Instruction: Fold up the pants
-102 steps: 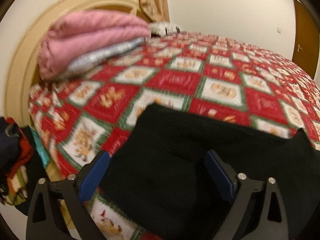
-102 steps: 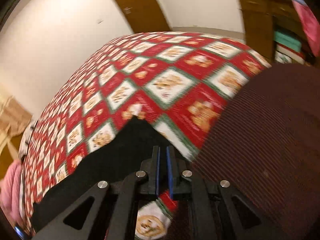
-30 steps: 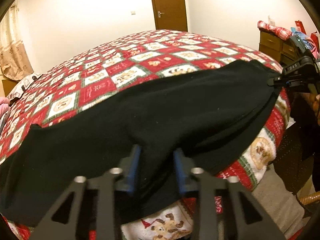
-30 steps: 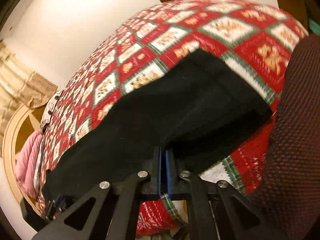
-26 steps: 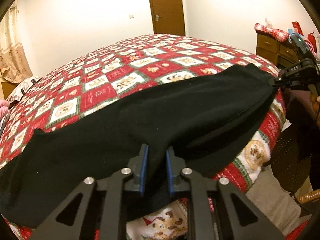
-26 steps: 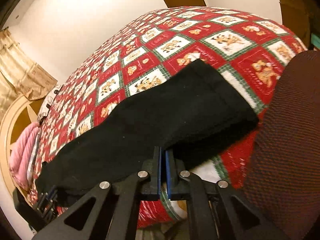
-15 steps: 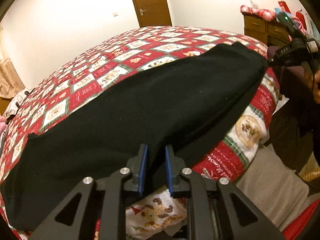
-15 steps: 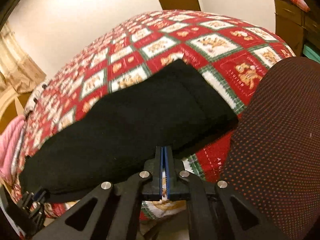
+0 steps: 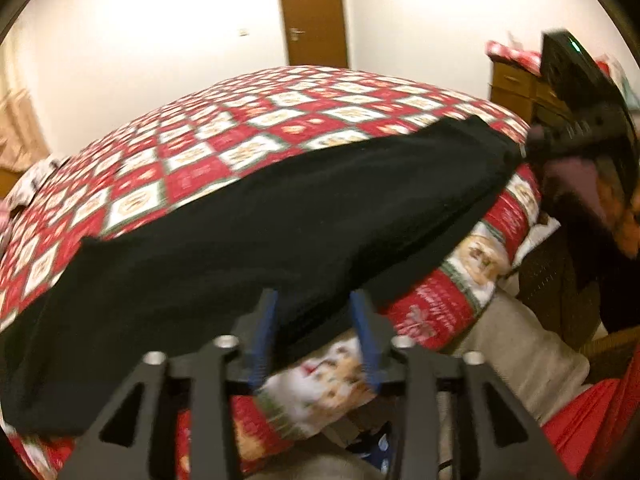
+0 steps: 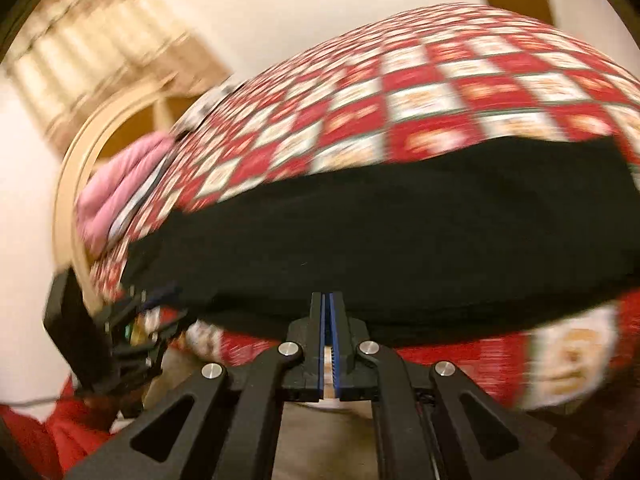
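Black pants [image 9: 280, 220] lie stretched lengthwise along the near edge of the bed, over a red and white checked quilt [image 9: 280, 120]. My left gripper [image 9: 315, 336] is at the pants' near hem. Its jaws are opening, and the cloth edge lies loose between the blue pads [image 9: 262, 336]. The right gripper [image 9: 526, 152] shows at the far right, pinching the pants' end corner. In the right wrist view the right gripper [image 10: 328, 304] is shut, its tips in the edge of the pants [image 10: 400, 240]. The left gripper [image 10: 160, 296] appears at the pants' other end. Both views are blurred.
A folded pink blanket [image 10: 116, 184] rests by the curved wooden headboard [image 10: 76, 160]. A brown door [image 9: 312, 12] stands behind the bed and a wooden dresser [image 9: 516, 88] at the right. Red clothing of the person [image 9: 580, 408] fills the lower right.
The left gripper's jaws have parted and let go of the pants' hem. The right gripper has swung and rolled, and its view now faces the headboard; it stays shut on the cloth.
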Demonstrator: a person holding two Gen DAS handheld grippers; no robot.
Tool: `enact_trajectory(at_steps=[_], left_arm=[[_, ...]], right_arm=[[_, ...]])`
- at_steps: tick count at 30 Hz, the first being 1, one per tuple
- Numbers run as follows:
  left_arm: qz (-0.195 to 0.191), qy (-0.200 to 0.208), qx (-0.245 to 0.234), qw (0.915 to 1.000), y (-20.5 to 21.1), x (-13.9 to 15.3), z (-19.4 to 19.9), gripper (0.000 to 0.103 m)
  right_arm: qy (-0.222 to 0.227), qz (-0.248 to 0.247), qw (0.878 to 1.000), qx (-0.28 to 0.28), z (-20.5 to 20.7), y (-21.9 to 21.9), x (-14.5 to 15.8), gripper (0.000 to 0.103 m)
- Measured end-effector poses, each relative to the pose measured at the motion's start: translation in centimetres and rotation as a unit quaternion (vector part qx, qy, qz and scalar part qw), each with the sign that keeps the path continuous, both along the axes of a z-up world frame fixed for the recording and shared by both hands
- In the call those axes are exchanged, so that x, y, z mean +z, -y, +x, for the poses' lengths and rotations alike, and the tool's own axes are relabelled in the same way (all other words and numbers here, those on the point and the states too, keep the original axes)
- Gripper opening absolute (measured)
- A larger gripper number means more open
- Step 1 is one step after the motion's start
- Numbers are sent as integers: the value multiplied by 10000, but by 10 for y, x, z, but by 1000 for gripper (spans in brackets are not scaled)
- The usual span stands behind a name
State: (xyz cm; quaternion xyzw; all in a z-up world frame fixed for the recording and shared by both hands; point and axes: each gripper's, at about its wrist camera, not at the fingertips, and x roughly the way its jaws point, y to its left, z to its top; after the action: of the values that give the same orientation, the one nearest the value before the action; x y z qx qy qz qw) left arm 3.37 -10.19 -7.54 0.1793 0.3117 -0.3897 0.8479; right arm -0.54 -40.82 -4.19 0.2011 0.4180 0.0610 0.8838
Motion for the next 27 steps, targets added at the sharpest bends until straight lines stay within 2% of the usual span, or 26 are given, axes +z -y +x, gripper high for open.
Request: enact_trajectory(at_steps=[2, 5, 7, 10, 15, 16, 18, 19, 20, 22, 25, 27], left_arm=[[-23, 32, 240, 9997, -13, 3, 6, 56], [-55, 52, 600, 9982, -31, 6, 13, 69], [-106, 22, 771, 9970, -42, 6, 16, 69], [-174, -71, 963, 9952, -53, 1, 18, 69], [-283, -200, 978, 9946, -56, -6, 19, 69], [-300, -212, 938, 9949, -54, -7, 19, 69], [-322, -222, 896, 9952, -55, -7, 19, 69], [-339, -242, 877, 9953, -55, -7, 19, 69], [-351, -255, 873, 9952, -56, -8, 19, 69], [-384, -268, 880, 9950, -58, -8, 19, 69], [-476, -297, 971, 9937, -64, -8, 22, 69], [-555, -344, 1028, 9926, -69, -8, 25, 69]], right_arm=[[-119, -132, 9993, 341, 11, -28, -9, 3], [-214, -118, 9969, 752, 21, -58, -18, 3], [-279, 53, 9957, 885, 22, -65, -23, 3], [-372, 770, 9939, 699, 23, -57, -36, 3], [-352, 1258, 9914, 5, 17, -28, -51, 5], [-328, 1338, 9904, -102, 17, -23, -52, 8], [-226, 1660, 9854, -315, 15, -14, -58, 32], [-143, 1930, 9802, -423, 13, -9, -61, 54], [-5, 2285, 9721, -520, 10, -4, -64, 60], [14, 2423, 9679, -671, 9, -1, -64, 60], [244, 2379, 9657, -1012, 4, 5, -61, 60], [358, 2568, 9586, -1175, 5, 12, -62, 60]])
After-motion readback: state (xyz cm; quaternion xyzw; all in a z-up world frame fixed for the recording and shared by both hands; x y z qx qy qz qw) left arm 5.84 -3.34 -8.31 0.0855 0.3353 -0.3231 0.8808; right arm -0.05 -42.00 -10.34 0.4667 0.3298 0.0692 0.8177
